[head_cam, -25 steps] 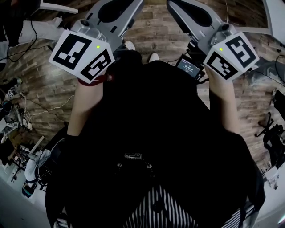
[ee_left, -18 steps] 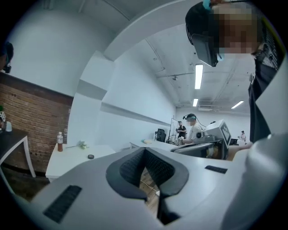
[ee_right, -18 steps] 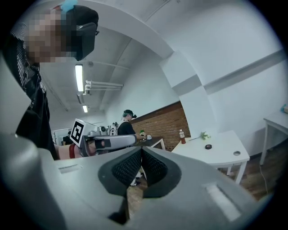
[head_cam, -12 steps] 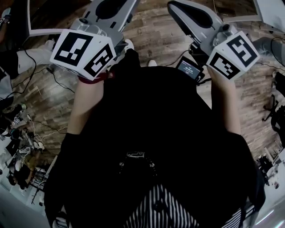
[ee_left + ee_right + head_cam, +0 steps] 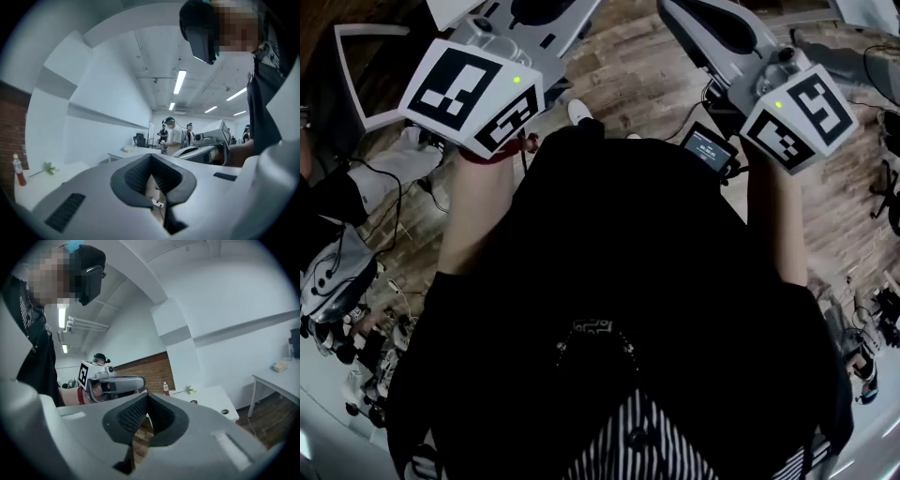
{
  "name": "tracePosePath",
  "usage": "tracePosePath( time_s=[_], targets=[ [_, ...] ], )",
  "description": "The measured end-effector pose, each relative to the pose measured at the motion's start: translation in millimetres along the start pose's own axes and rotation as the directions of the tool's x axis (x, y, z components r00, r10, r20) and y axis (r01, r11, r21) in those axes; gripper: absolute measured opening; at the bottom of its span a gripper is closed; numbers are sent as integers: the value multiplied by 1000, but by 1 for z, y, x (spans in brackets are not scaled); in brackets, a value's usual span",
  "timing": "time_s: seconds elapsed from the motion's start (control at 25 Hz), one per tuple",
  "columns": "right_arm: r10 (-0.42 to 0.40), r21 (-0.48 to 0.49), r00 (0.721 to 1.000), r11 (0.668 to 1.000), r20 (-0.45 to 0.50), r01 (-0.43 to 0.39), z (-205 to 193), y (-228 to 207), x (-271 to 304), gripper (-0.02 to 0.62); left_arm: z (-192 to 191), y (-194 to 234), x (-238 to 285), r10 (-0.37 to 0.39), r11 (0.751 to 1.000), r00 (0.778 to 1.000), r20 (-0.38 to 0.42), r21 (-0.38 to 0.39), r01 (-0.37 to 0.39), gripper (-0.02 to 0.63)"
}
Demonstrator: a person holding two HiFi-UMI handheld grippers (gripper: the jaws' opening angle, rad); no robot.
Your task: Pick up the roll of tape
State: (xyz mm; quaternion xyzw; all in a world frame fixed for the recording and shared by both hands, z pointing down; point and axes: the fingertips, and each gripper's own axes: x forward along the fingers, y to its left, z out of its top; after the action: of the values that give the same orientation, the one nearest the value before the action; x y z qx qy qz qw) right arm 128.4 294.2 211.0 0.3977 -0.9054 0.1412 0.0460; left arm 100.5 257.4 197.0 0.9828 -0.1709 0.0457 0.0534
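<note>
At the far left of the left gripper view, a bottle with a red cap (image 5: 18, 169) stands on a white worktop (image 5: 61, 182), and a green sprig (image 5: 48, 167) lies near it. In the middle of that view the left gripper (image 5: 150, 156) has its jaws clenched. The dark pads meet at the tips with nothing between them. Beyond them, people (image 5: 174, 135) stand in the background under strip lights (image 5: 179, 82).

In the head view, the left gripper's marker cube (image 5: 475, 92) sits at upper left, above the person's forearm (image 5: 473, 216). A white shoe (image 5: 579, 111) shows on the wood floor (image 5: 628, 56) between the two grippers. A small lit screen (image 5: 709, 150) lies just left of the right gripper's cube (image 5: 797, 111) at upper right. The grippers are held well apart, both pointing ahead over the floor.

In the right gripper view, the right gripper (image 5: 147, 396) is likewise clenched and empty. The left gripper shows to its left against a brick wall (image 5: 150, 367). At the far right, a second worktop (image 5: 276, 377) carries a small pale object (image 5: 280, 366).

The roll of tape cannot be made out in any view.
</note>
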Motion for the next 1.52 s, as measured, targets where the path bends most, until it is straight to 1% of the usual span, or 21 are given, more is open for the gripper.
tracePosePath(
  time_s=[0.04,0.24,0.32,0.44,0.6,0.72,0.96,1.04,1.2,1.36,1.44,1.52],
  targets=[
    [-10,5,1000,1000,2,10,1,-3,8,2,0,9,2,-20,1000,1000,7,-18,20,6],
    [-51,44,999,998,-18,52,-10,-29,52,2,-13,59,5,-69,997,998,12,-41,69,6],
    [-62,53,998,997,-24,64,-10,-37,65,2,-13,74,2,-70,997,997,16,-39,70,6],
    [-46,47,998,998,-31,47,-9,-36,87,2,-21,94,-11,-50,997,999,8,-50,50,6],
    [-18,29,999,999,-38,19,-6,-26,132,2,-31,130,-48,-11,998,1000,6,-66,11,6],
    [17,21,998,1000,-60,-15,-5,-13,163,2,-32,155,-80,43,997,999,27,-70,-41,6],
    [128,-11,989,992,-75,-129,17,15,193,2,-23,169,-122,139,987,989,42,-92,-134,6],
    [162,-11,983,987,-82,-163,17,9,213,2,-28,186,-128,171,981,984,40,-103,-166,6],
    [212,-1,974,977,-76,-213,22,-19,256,2,-36,235,-123,228,968,973,31,-112,-223,6],
    [260,-6,963,965,-71,-261,40,-31,276,2,-23,261,-123,296,952,955,12,-85,-294,6],
    [279,-9,958,960,-69,-280,51,-39,283,2,-15,269,-121,311,947,950,13,-81,-309,6],
    [305,-10,950,952,-67,-306,62,-59,295,2,-7,287,-107,328,942,945,21,-87,-325,6]
  ],
)
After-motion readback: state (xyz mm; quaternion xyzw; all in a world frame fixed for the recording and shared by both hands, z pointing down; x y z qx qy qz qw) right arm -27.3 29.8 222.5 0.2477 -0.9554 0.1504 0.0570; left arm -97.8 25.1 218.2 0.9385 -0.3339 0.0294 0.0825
